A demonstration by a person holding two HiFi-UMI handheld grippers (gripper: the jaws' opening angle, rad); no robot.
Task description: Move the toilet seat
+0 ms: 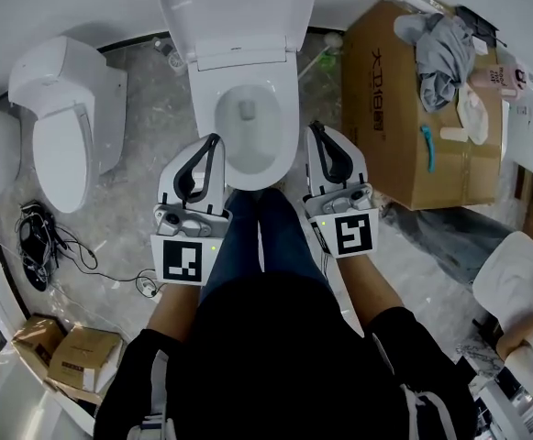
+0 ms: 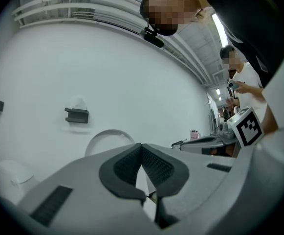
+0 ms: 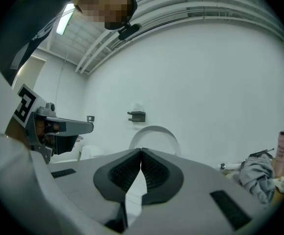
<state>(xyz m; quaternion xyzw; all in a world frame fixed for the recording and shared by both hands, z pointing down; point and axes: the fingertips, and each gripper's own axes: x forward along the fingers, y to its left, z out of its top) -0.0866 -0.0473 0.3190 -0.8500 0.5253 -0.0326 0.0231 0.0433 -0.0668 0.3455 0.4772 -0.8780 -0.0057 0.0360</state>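
Observation:
A white toilet (image 1: pixel 284 90) stands in front of me with its lid (image 1: pixel 238 7) raised against the wall. Whether the seat ring lies on the bowl or stands up with the lid I cannot tell. My left gripper (image 1: pixel 213 141) is shut and empty beside the bowl's front left edge. My right gripper (image 1: pixel 314 128) is shut and empty beside its front right edge. In the left gripper view the shut jaws of the left gripper (image 2: pixel 142 146) point level at the raised lid (image 2: pixel 110 136). The right gripper view shows the right gripper (image 3: pixel 141 151) likewise facing the lid (image 3: pixel 154 133).
A second toilet (image 1: pixel 64 126) stands to the left, with cables (image 1: pixel 41 241) and small cardboard boxes (image 1: pixel 73 356) on the floor near it. A large cardboard box (image 1: pixel 404 126) carrying clothes stands close on the right. Another person (image 2: pixel 239 77) stands further right.

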